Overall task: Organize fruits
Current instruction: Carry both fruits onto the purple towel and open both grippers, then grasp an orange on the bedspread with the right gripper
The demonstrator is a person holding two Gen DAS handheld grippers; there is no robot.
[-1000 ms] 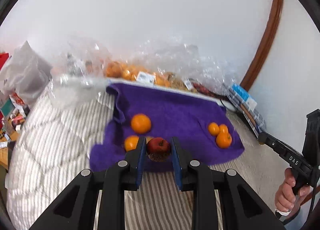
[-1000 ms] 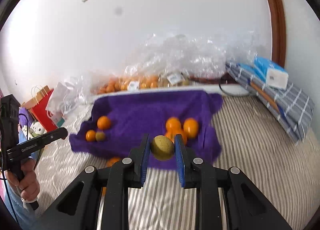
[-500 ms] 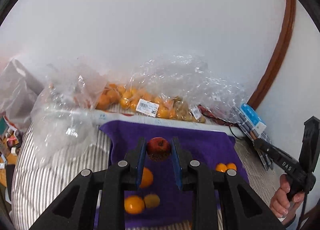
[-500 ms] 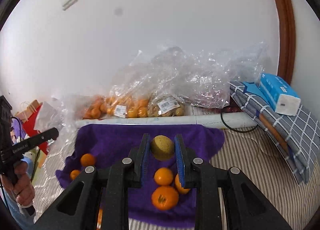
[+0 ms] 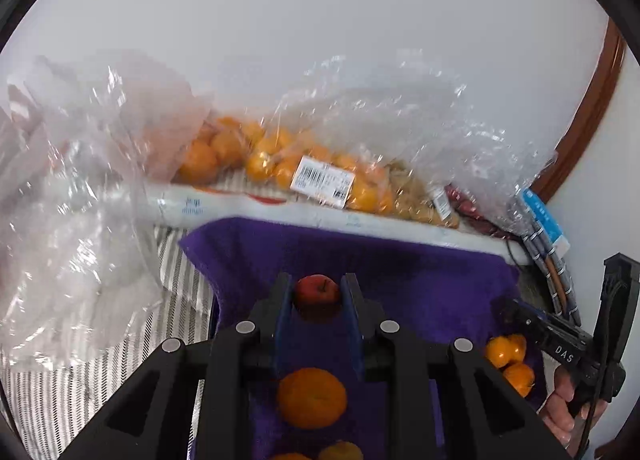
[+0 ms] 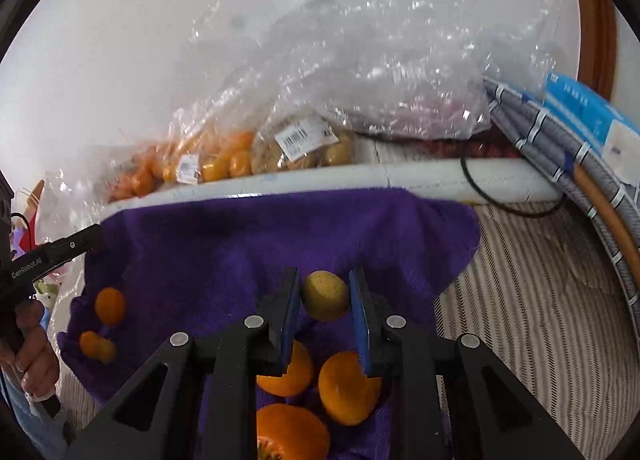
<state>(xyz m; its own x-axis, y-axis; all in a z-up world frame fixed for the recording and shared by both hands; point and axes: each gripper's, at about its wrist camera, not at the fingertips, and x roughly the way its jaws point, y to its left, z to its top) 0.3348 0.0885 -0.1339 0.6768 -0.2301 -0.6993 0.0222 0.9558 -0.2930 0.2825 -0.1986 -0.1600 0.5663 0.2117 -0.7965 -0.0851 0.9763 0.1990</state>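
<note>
My left gripper (image 5: 317,292) is shut on a small red apple (image 5: 317,290) and hangs over the purple towel (image 5: 420,272). An orange (image 5: 312,398) lies on the towel beneath its fingers, and a few more oranges (image 5: 508,360) sit at the right. My right gripper (image 6: 325,292) is shut on a yellow-green round fruit (image 6: 324,295) above the same purple towel (image 6: 224,244). Three oranges (image 6: 348,388) lie under its fingers. Small oranges (image 6: 110,306) rest at the towel's left side. Each view shows the other gripper held in a hand at the edge.
Clear plastic bags of oranges (image 5: 276,164) and yellowish fruit (image 6: 304,148) line a white ledge (image 6: 420,176) behind the towel. A crumpled empty bag (image 5: 68,220) lies at the left. A blue box (image 6: 592,120) on folded checked cloth (image 6: 560,156) is at the right, with striped bedding (image 6: 540,300) around.
Both grippers have moved forward and down over the towel toward the bags at the wall, each still holding its fruit. The oranges now lie under the fingers.
</note>
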